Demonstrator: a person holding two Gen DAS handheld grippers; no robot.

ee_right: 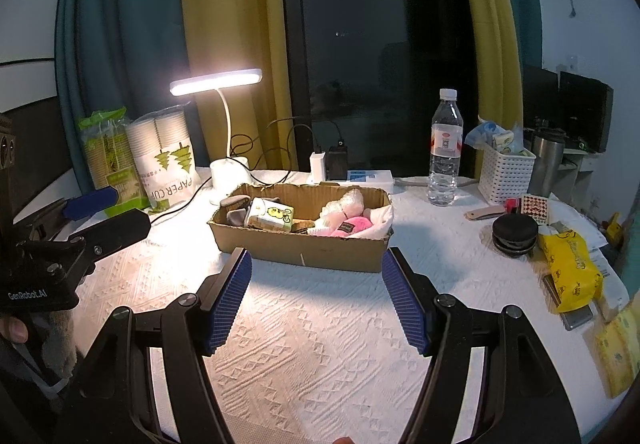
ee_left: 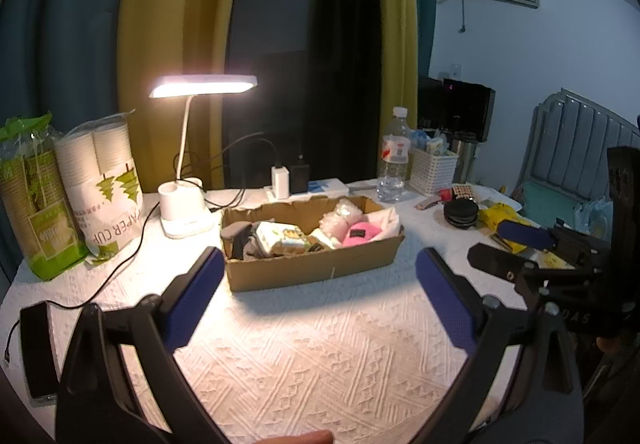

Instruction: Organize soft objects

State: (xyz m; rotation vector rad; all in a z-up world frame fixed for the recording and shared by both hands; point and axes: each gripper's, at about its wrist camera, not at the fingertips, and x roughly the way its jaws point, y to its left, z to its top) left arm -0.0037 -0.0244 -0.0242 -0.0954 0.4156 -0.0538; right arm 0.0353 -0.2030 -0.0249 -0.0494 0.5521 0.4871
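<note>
Right claw [ee_right: 316, 276] just before box [ee_right: 304, 256]

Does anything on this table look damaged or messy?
The cardboard box has a ragged, torn back rim, and the soft things inside are heaped loosely. A yellow packet lies askew among clutter on the right. Nothing looks spilled.
</note>
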